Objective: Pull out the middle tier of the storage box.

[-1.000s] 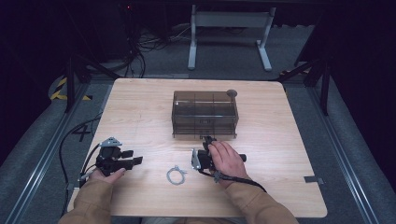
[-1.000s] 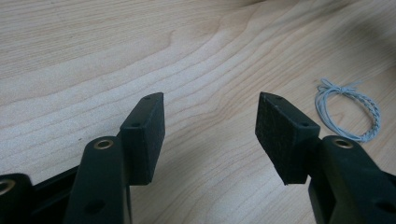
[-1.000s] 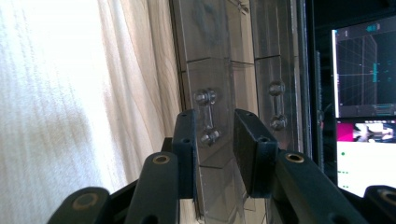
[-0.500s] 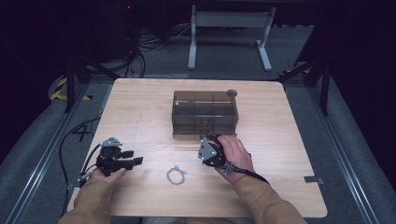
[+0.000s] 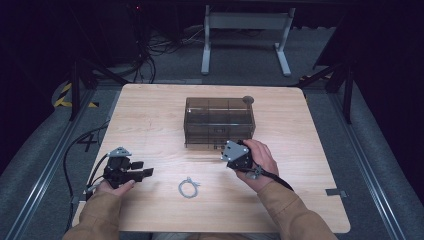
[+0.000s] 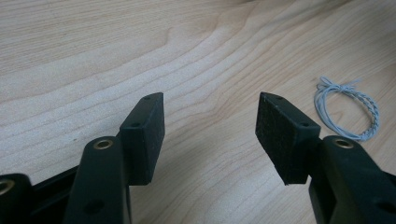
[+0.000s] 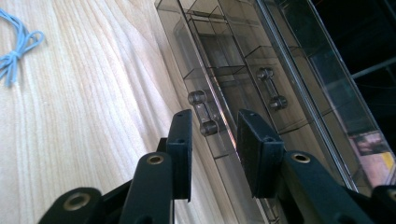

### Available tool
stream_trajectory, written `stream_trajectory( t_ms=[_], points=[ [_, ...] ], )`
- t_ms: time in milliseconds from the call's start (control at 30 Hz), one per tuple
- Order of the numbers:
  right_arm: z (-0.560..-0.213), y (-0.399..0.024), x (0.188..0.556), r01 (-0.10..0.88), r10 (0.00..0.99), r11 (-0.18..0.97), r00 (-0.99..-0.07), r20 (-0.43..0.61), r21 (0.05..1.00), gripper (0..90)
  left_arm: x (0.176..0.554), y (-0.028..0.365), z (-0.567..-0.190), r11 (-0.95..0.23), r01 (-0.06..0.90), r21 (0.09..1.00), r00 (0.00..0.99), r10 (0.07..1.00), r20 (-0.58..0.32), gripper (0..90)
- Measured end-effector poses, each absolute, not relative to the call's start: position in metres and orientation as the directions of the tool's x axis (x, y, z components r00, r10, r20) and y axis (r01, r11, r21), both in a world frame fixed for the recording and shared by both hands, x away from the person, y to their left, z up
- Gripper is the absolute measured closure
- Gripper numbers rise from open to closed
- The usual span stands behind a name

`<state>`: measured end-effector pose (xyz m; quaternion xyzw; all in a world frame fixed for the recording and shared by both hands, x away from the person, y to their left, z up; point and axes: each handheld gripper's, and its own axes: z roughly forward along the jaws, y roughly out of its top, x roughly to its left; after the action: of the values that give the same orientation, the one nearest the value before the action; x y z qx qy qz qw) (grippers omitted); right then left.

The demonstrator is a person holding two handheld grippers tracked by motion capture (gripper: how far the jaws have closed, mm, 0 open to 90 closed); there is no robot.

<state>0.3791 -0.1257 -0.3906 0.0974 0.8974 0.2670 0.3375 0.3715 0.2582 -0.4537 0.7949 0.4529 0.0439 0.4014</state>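
A smoky see-through drawer box point(image 5: 220, 120) stands mid-table. My right gripper point(image 5: 226, 146) is held at its front face, turned on its side. In the right gripper view the right gripper point(image 7: 212, 121) is open; its jaws have just been opening. A small clear drawer handle point(image 7: 203, 114) lies just beyond the tips, in line with the gap, and the pads do not press it. A second handle point(image 7: 271, 88) sits farther along the box point(image 7: 280, 56). My left gripper point(image 5: 142, 168) rests open at the front left, nothing between its jaws point(image 6: 210, 116).
A small coil of grey-blue wire point(image 5: 188, 187) lies on the wooden table point(image 5: 150, 115) between the two hands, also seen as a wire coil point(image 6: 348, 112) and a wire coil point(image 7: 16, 51). A dark round knob point(image 5: 248, 99) sits at the box's back right corner.
My right hand has lifted off the table near the wire coil and moved right and toward the box front, turning its gripper. The left hand has stayed put.
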Motion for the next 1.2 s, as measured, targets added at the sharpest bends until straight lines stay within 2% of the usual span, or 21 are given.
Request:
stream_trajectory(
  t_ms=[133, 367, 633, 1200],
  points=[
    [-0.387, -0.133, 0.385, 0.013, 0.359, 0.808, -0.803, -0.475, 0.589, 63.1, 0.371, 0.258, -0.454, -0.267, 0.685, 0.677, 0.586, 0.755, -0.294, 43.3],
    [-0.378, -0.145, 0.397, 0.069, 0.391, 0.752, -0.848, -0.359, 0.656, 62.0, 0.372, 0.258, -0.454, -0.272, 0.684, 0.677, 0.589, 0.753, -0.293, 43.3],
    [-0.375, -0.158, 0.413, 0.14, 0.401, 0.735, -0.879, -0.258, 0.664, 60.0, 0.372, 0.258, -0.454, -0.266, 0.687, 0.676, 0.585, 0.755, -0.297, 43.3],
    [-0.368, -0.176, 0.439, 0.248, 0.429, 0.697, -0.896, -0.114, 0.672, 54.0, 0.373, 0.257, -0.454, -0.27, 0.686, 0.675, 0.588, 0.753, -0.295, 43.3]
  ],
)
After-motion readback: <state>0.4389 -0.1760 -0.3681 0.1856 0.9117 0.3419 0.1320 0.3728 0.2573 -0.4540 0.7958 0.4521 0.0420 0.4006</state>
